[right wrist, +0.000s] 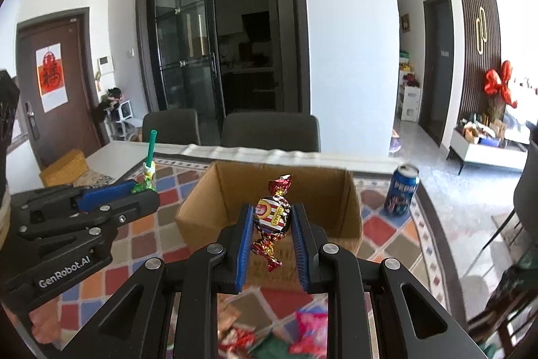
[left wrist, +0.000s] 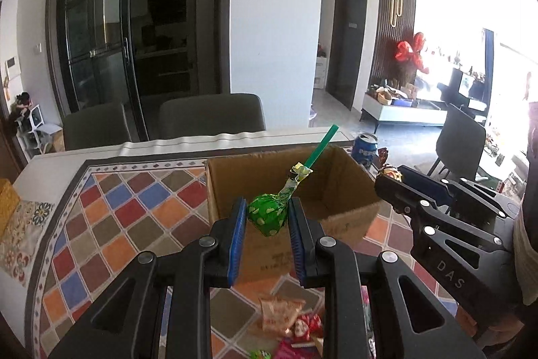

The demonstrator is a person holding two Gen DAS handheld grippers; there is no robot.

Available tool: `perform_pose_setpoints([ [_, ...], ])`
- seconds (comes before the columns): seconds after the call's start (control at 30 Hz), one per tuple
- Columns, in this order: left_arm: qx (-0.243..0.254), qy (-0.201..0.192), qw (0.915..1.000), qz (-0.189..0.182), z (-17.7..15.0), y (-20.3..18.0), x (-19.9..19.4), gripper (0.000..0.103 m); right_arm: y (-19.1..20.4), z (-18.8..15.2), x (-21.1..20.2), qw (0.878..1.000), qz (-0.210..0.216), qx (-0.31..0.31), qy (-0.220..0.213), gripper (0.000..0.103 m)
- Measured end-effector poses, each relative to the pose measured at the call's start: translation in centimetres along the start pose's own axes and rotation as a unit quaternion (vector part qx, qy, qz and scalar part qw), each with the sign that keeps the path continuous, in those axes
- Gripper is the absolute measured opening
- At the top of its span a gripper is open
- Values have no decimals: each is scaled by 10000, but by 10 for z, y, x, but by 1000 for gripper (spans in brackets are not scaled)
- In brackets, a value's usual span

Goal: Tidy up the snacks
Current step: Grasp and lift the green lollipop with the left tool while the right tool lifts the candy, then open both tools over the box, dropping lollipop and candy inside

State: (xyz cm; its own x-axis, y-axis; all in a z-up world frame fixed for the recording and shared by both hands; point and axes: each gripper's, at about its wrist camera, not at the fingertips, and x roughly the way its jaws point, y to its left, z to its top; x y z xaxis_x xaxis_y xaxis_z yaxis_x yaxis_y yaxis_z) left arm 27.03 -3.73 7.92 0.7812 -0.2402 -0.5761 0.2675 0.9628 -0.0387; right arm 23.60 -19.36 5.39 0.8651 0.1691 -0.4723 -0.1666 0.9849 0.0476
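My left gripper (left wrist: 266,211) is shut on a green-wrapped lollipop (left wrist: 267,214) whose green stick points up and away, held above the near wall of an open cardboard box (left wrist: 339,187). The right gripper (right wrist: 271,217) is shut on a red, white and gold foil candy (right wrist: 272,217), also over the near edge of the box (right wrist: 208,201). In the left wrist view the right gripper (left wrist: 390,177) shows at the right with the candy at its tip. In the right wrist view the left gripper (right wrist: 144,189) shows at the left with the lollipop (right wrist: 146,180). Loose wrapped snacks (left wrist: 285,315) lie on the tablecloth below.
A colourful diamond-patterned tablecloth (left wrist: 127,217) covers the table. A blue Pepsi can (right wrist: 401,190) stands right of the box. Two grey chairs (right wrist: 269,130) stand behind the table, a yellow box (right wrist: 64,167) sits at the far left, and another dark chair (left wrist: 460,140) is off to the right.
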Motion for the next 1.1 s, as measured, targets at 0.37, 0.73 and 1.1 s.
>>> perform_pose_setpoints([
  [0.37, -78, 632, 9978, -165, 26, 11, 65, 25, -13, 33, 63, 9991, 73, 38, 421, 24],
  [0.73, -145, 913, 9953, 279, 22, 18, 87, 56, -28, 31, 102, 9956, -72, 261, 892, 50],
  [1.1, -42, 777, 9958, 484, 1, 19, 34, 68, -12, 15, 68, 9955, -3, 125, 942, 50],
])
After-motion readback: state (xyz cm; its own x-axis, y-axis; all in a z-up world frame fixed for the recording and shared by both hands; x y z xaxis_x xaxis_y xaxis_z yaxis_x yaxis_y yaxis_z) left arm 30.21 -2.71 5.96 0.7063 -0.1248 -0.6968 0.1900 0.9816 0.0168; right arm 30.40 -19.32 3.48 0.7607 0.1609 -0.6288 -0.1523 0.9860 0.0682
